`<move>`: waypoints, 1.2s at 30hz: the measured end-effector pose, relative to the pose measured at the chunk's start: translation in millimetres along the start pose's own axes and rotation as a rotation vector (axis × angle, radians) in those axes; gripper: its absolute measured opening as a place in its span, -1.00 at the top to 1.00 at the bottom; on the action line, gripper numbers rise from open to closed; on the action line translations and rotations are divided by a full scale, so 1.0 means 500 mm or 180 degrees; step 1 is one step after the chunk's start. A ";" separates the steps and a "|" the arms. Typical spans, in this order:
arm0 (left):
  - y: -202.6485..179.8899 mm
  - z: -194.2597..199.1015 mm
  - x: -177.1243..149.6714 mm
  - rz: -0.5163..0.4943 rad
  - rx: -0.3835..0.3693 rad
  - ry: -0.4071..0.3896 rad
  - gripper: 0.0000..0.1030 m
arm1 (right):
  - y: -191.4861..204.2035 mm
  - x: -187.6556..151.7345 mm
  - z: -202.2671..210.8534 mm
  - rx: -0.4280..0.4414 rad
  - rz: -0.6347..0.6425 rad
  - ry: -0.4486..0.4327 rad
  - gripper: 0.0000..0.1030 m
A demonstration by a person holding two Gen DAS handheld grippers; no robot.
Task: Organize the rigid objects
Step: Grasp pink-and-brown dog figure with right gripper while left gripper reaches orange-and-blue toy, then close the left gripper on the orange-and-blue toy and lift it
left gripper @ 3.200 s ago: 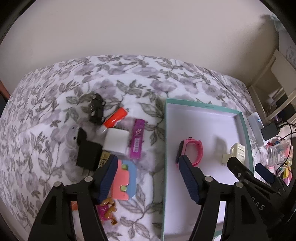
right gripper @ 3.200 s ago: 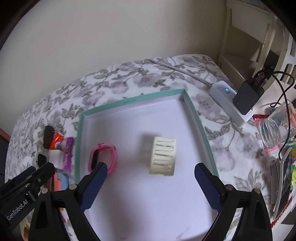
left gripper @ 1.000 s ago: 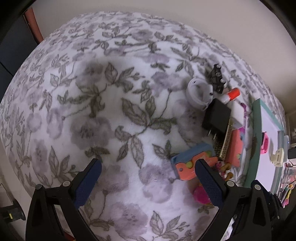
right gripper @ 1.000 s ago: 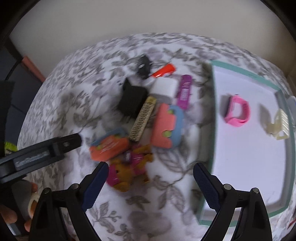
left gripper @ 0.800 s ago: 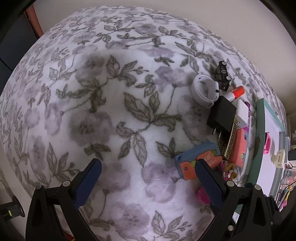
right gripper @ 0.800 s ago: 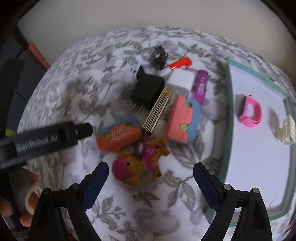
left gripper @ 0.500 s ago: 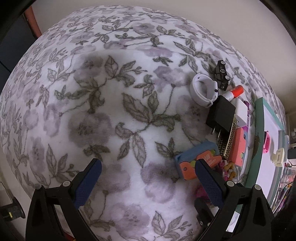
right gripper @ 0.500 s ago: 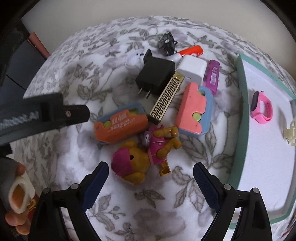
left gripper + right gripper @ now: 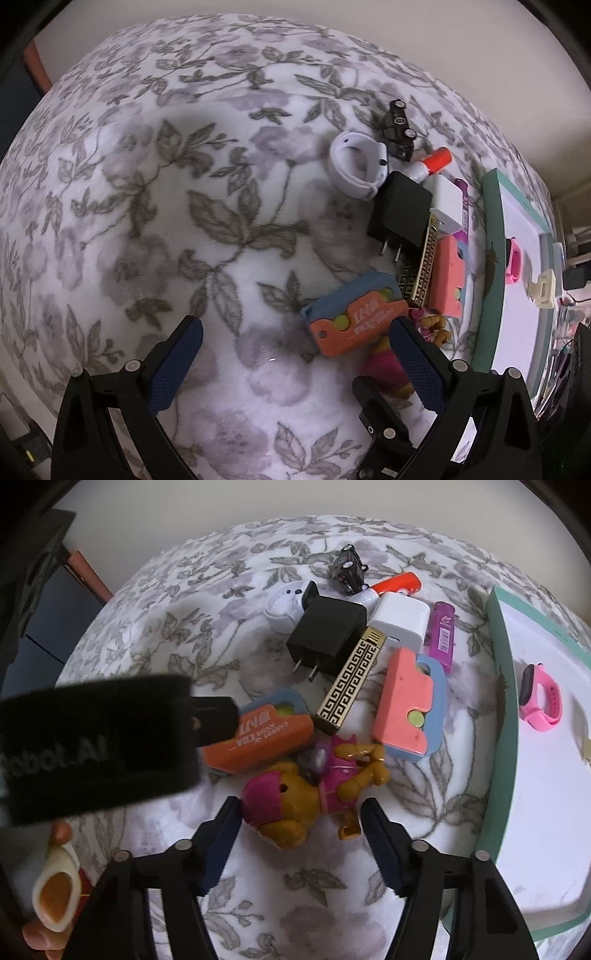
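A pink and brown toy dog [image 9: 295,801] lies on the flowered blanket, between the pads of my right gripper [image 9: 301,814]. The jaws are closing around it, with a small gap still showing at the right pad. My left gripper [image 9: 293,338] hangs open over the blanket, and an orange and blue knife case [image 9: 354,317] lies by its right finger [image 9: 410,350]. A teal-rimmed white box [image 9: 502,686] at the right holds a pink watch [image 9: 541,701] and a cream hair clip [image 9: 543,291].
Behind the dog lie a gold-patterned lighter [image 9: 351,679], a pink and blue case [image 9: 406,709], a black charger [image 9: 325,635], a white charger [image 9: 400,620], a purple lighter [image 9: 441,635], an orange-capped tube [image 9: 397,583], a toy car [image 9: 349,568] and a white band [image 9: 358,166]. The left tool's black housing [image 9: 96,738] hides the blanket's left side.
My right gripper has come down over the toy dog and its jaws have narrowed around it. The left gripper has drifted a little toward the pile, still open.
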State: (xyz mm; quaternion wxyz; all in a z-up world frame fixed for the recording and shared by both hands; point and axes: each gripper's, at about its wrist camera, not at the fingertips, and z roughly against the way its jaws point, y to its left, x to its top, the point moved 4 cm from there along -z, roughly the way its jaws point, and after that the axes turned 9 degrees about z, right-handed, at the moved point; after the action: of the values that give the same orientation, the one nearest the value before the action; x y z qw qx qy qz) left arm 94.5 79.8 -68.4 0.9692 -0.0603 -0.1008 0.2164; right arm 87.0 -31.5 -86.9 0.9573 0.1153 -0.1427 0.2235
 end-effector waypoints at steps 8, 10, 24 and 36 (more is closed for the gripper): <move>-0.023 -0.017 0.009 -0.0128 -0.0001 0.0041 -0.96 | -0.035 -0.005 0.005 -0.0036 -0.0057 0.0011 -0.31; -0.029 -0.025 0.010 -0.0167 0.0003 0.0049 -0.94 | -0.049 -0.006 0.007 -0.0046 -0.0108 0.0019 -0.31; -0.141 -0.116 -0.002 -0.0655 0.0072 0.0158 -0.38 | -0.115 -0.019 0.013 0.0052 -0.0370 0.0030 -0.31; -0.178 -0.137 -0.009 -0.0816 0.0271 0.0084 -0.24 | -0.105 -0.021 0.007 -0.0113 -0.0229 0.0021 -0.31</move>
State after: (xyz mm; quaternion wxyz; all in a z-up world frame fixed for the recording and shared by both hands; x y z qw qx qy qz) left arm 142.1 -7.3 -121.5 0.9918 -0.0086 -0.0856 0.0941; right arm 101.5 -82.6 -95.3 0.9671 0.1027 -0.1392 0.1867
